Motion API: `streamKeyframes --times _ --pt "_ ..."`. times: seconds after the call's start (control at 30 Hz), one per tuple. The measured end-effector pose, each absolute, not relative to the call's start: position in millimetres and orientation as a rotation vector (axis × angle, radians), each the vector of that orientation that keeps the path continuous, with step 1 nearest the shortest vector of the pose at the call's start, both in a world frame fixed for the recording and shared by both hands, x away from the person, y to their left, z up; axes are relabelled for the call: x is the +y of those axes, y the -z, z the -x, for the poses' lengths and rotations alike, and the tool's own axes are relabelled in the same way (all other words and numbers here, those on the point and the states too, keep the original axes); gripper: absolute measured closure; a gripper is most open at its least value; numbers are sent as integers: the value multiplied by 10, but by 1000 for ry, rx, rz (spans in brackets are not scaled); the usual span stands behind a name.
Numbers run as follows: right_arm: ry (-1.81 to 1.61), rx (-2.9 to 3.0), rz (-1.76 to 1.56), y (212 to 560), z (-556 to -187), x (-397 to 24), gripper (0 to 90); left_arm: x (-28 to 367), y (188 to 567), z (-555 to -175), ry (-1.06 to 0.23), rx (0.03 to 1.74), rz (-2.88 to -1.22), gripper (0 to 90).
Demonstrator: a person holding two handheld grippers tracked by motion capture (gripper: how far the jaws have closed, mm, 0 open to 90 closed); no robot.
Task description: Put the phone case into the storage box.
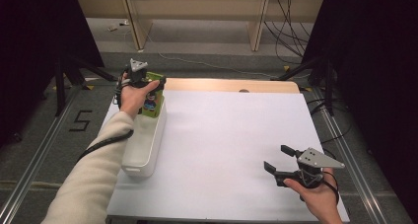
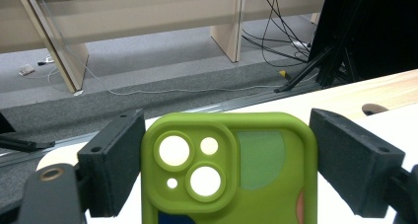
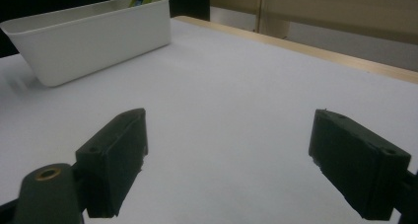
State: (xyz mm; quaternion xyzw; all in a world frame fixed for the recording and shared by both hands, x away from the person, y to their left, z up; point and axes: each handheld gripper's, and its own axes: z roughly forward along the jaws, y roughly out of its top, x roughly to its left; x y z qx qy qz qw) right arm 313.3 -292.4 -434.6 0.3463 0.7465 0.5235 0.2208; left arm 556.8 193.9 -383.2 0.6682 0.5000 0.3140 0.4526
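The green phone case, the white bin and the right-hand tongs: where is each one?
Phone case [image 2: 256,157], left gripper view: on its green back, beside the camera holes.
Bin [image 1: 150,147], high view: on its right wall.
Right tongs [image 1: 279,158], high view: midway between the two black tips.

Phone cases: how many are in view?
1. A green phone case sits between the left hand-held gripper's jaws, over the far end of the white bin. Others may lie hidden inside the bin.

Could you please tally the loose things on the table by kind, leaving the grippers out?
Green silicone phone case, clamped in the left gripper above the bin's far end: 1
White oblong plastic bin at the table's left edge: 1
Total: 2
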Motion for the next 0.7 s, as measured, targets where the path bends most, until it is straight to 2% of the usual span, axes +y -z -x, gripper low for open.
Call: streamKeyframes --times 0.7 --pt "-1450 2065 -954 4346 -3133 -2924 161 1948 3922 -5585 -766 1255 -1670 163"
